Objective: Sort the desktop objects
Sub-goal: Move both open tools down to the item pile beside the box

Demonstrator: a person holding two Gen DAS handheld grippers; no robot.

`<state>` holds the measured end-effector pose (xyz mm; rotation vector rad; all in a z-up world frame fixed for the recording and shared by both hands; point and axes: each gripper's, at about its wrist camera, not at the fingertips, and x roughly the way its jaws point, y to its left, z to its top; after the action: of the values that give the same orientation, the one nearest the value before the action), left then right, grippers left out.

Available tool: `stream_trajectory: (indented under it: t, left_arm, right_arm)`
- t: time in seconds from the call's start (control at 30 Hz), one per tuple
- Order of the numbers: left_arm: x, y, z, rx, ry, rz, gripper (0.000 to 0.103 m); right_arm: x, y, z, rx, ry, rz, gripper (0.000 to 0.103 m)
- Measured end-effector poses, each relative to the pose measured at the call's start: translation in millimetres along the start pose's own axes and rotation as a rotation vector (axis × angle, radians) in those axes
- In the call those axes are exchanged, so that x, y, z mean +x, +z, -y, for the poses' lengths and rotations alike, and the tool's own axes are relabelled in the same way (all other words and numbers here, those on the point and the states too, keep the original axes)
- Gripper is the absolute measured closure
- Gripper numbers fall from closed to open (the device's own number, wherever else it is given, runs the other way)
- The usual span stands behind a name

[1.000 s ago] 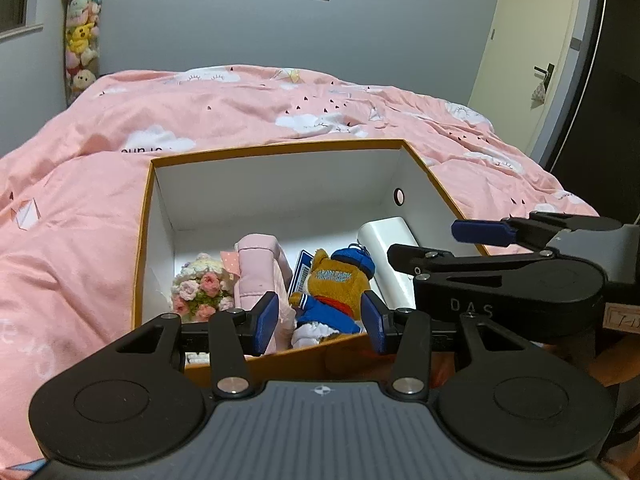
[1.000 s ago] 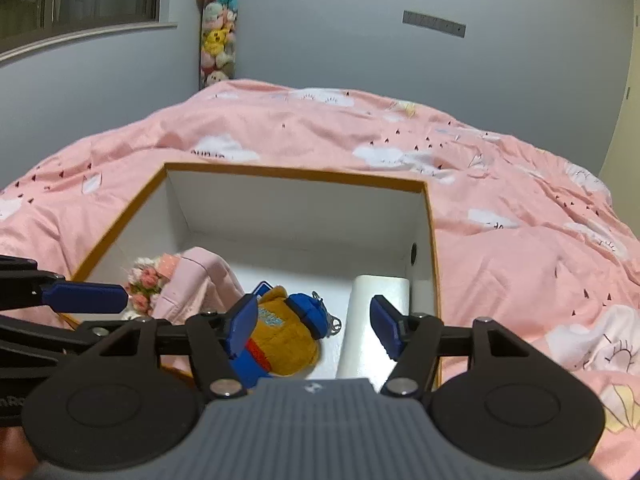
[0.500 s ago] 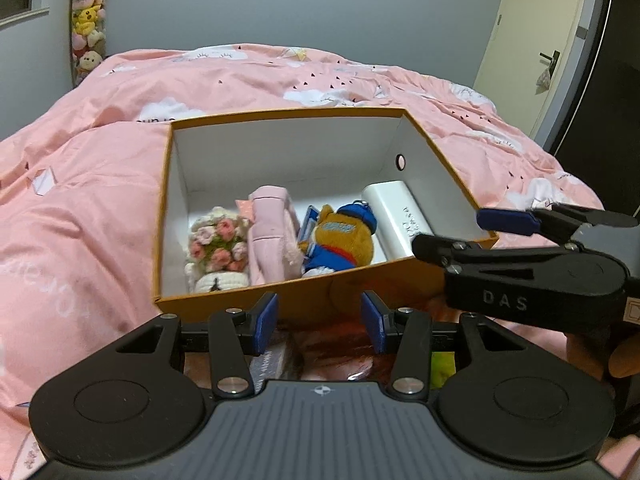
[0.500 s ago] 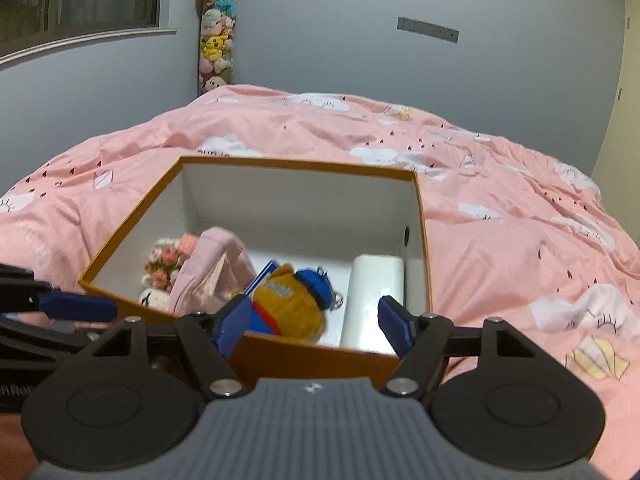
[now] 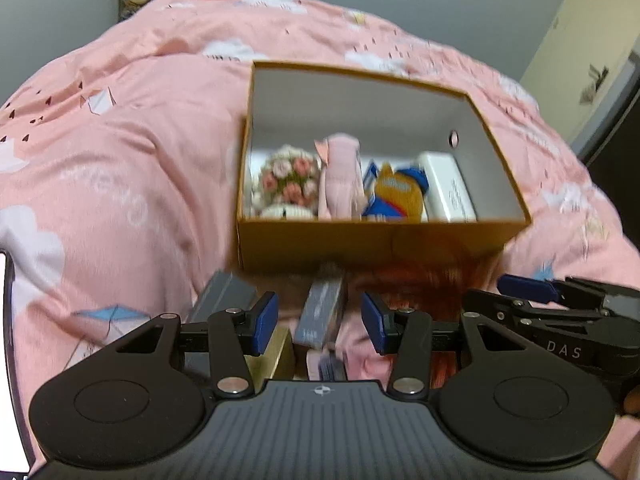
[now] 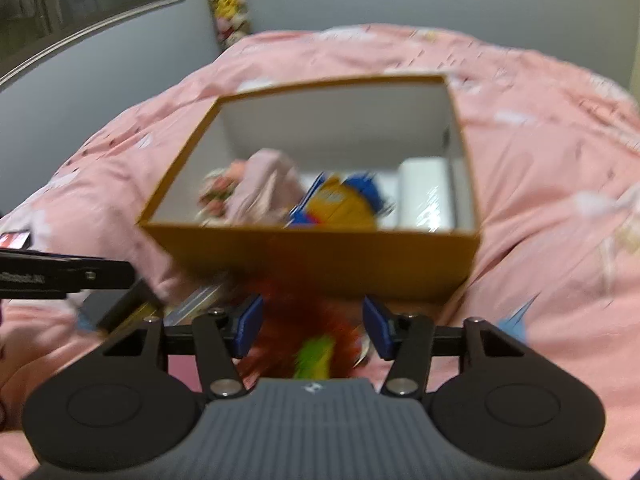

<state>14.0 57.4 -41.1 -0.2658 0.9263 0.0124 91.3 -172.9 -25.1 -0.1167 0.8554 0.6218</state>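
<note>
We see a soft matt cotton-looking quilt (image 5: 120,152) around a cardboard box (image 5: 360,244), mustard outside and smooth white inside. In it, at nine o'clock, crocheted yarn flowers (image 5: 290,180); at three o'clock, a glossy white plastic case (image 5: 448,192). Through the blur, the red thing (image 6: 304,320) seems fluffy. Both claws look matt black plastic.

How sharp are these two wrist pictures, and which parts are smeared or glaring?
Left wrist view: mild blur on the orange cardboard box, its contents readable; the left gripper is crisp. Right wrist view: heavy motion smear over the same box, the fuzzy red and green thing and the pink quilt; glare streaks the white glossy case. Fisheye bends both.
</note>
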Motion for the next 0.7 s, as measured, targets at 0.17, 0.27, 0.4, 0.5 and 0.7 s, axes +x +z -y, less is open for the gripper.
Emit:
stream_trajectory:
  t: [0.17,0.27,0.4,0.5,0.7]
  left_arm:
    - [-1.6,-7.8,3.3,0.015,-0.012,-0.055,0.049]
    - [0.1,-10.1,3.3,0.018,-0.006,-0.084,0.049]
    - [3.6,-14.3,6.5,0.047,-0.001,-0.12,0.049]
    - [5.2,-16.2,6.8,0.049,0.001,-0.13,0.05]
    - [6.2,-17.5,7.5,0.053,0.004,-0.134,0.05]
  right_arm:
    - [-0.9,-6.9,-7.3,-0.006,0.109,-0.07,0.048]
    - [2.9,-13.1,-16.0,-0.028,0.233,-0.143,0.049]
    - [12.6,-24.7,-38.1,-0.102,0.329,-0.242,0.053]
    - [17.1,-28.9,-47.8,-0.141,0.335,-0.276,0.053]
    - [24.0,-35.0,-50.6,-0.153,0.319,-0.333,0.053]
